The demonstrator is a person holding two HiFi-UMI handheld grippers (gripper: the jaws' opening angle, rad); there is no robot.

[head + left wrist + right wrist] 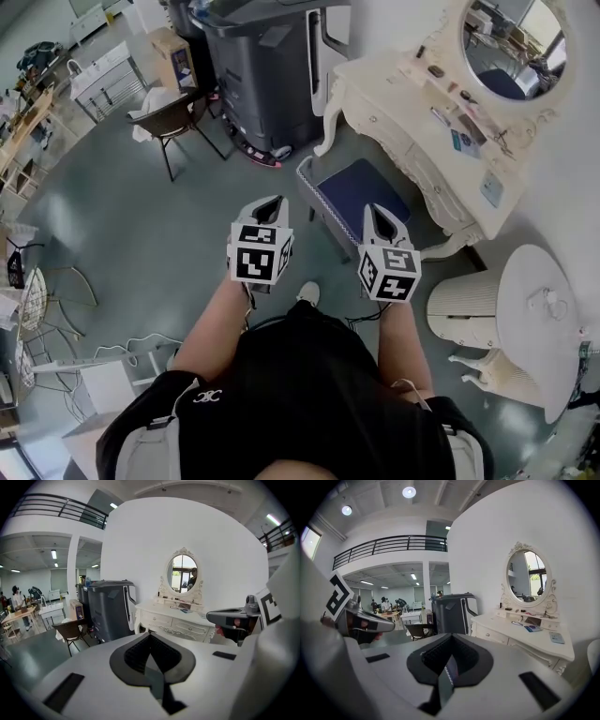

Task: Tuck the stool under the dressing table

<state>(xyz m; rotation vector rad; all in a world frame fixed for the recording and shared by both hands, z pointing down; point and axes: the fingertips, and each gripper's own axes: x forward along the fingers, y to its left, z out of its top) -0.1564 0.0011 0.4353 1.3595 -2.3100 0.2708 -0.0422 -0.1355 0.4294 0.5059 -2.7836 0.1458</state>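
The stool [361, 195], a cream frame with a dark blue cushion, stands on the floor out in front of the cream dressing table [422, 127], whose oval mirror [516, 42] is at the top right. Just short of the stool's near-left corner is my left gripper [267, 208], shut and empty. My right gripper [381, 217] hangs over the stool's near edge, also shut and empty. In the left gripper view the dressing table [178, 620] lies ahead, and so does the same table [520, 634] in the right gripper view. The stool is hidden in both gripper views.
A large dark grey machine [267, 66] stands left of the dressing table, with a brown chair [173, 117] and a cardboard box [173, 56] further left. A white ribbed drum [459, 305] and a round white side table [539, 319] sit at the right, near the wall.
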